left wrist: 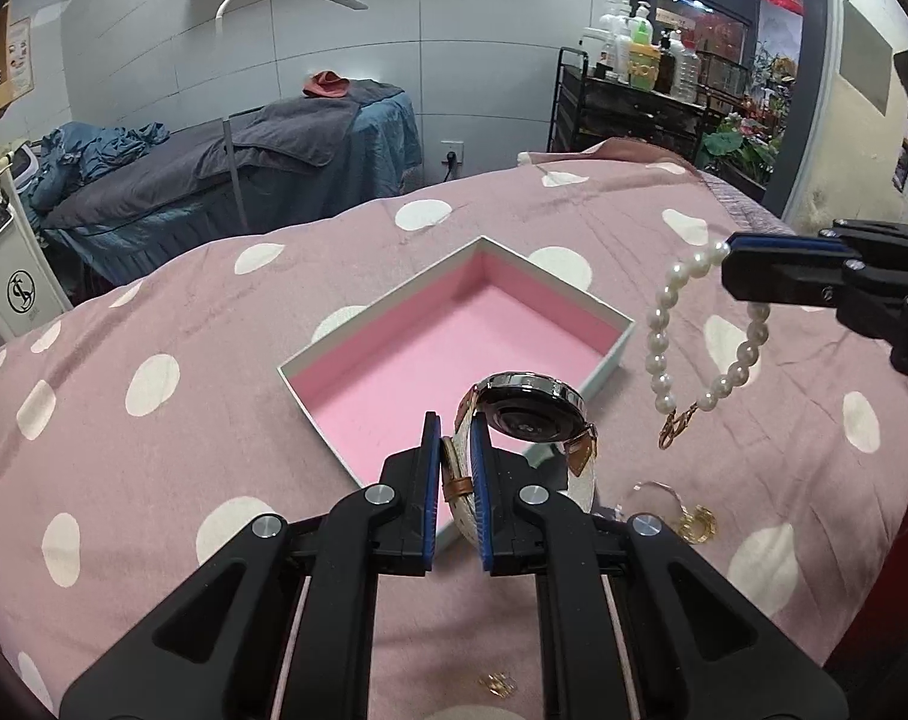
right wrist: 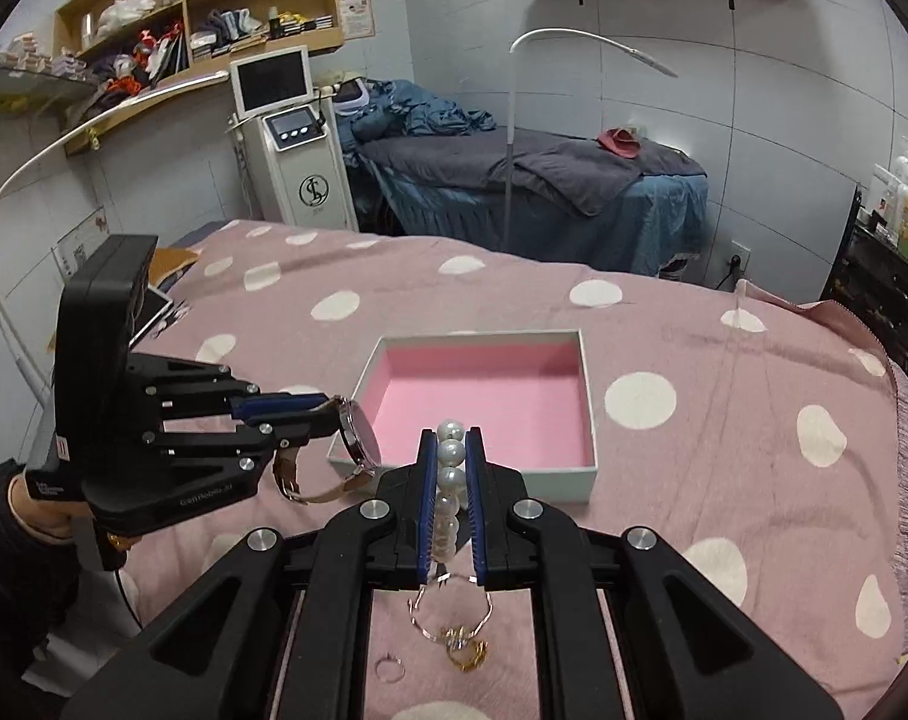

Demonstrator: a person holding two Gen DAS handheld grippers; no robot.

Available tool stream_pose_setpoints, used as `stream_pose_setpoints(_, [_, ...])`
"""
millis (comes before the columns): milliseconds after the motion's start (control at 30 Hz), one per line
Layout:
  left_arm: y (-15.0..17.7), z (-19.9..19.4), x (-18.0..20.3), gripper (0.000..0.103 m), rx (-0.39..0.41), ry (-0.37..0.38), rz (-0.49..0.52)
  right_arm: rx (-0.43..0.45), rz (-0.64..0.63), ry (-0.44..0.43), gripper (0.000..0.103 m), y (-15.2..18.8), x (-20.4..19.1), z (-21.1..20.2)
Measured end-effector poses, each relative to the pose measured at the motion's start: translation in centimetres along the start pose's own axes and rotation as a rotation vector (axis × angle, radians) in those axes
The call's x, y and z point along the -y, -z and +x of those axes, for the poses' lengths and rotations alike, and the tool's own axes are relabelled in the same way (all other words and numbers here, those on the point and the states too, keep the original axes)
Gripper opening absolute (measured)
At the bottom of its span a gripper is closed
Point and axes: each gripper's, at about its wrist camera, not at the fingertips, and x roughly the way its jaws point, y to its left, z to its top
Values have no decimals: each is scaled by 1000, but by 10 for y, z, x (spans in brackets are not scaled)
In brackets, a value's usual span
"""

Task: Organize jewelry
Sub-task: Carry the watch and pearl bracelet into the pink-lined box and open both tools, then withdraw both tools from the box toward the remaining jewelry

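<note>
The box [left wrist: 454,354] with the pink lining lies open and empty on the bed [left wrist: 183,312], on the pink cover with white dots. Everything else I place from this box.

The watch [left wrist: 532,408] hangs at the near corner of the box, partly over the rim. The left gripper [left wrist: 457,462] is closed tight on its strap, and the round case stands on its edge, above the pads, turned toward the box. From this gripper the pink floor lies straight ahead and a little below, so it is the nearer one.

The pearl bracelet [left wrist: 706,330] hangs just outside the right wall of the box, well clear of the cover. The right gripper [right wrist: 450,456] is closed on some pearls, and the rest falls down as a loop with the gold clasp at the bottom. The long axis of the loop is vertical. I think this hand must go sideways over the wall before it lets go.

On the near side of the box, some small pieces lie on the cover: a thin bangle [right wrist: 450,612], gold earrings [right wrist: 466,651] and a small ring [right wrist: 389,667].
</note>
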Motion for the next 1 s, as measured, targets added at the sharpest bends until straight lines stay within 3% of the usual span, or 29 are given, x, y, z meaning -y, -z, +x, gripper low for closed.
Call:
stream_pose_setpoints(167, [-12, 36, -13, 10, -43, -29, -38, -22, 33, 38, 9, -17, 9, 42])
stream_pose_setpoints(400, [-12, 68, -14, 10, -95, -26, -56, -95, 119, 63, 9, -8, 24, 93])
stream_pose_setpoints(633, [-6, 90, -12, 13, -128, -28, -42, -161, 118, 102, 9, 13, 31, 116])
stream_pose_setpoints(833, [-7, 90, -14, 19, -113, -45, -50, -148, 72, 138, 13, 24, 28, 115])
stream_pose_setpoints(867, [-8, 88, -15, 23, -109, -51, -52, -142, 68, 140, 18, 24, 28, 113])
stream_pose_setpoints(933, [-10, 81, -17, 46, -86, -80, -55, -121, 61, 150, 28, 25, 27, 107])
stream_pose_setpoints(1000, [-12, 69, -18, 62, -40, -85, -61, -93, 59, 155, 32, 23, 26, 99])
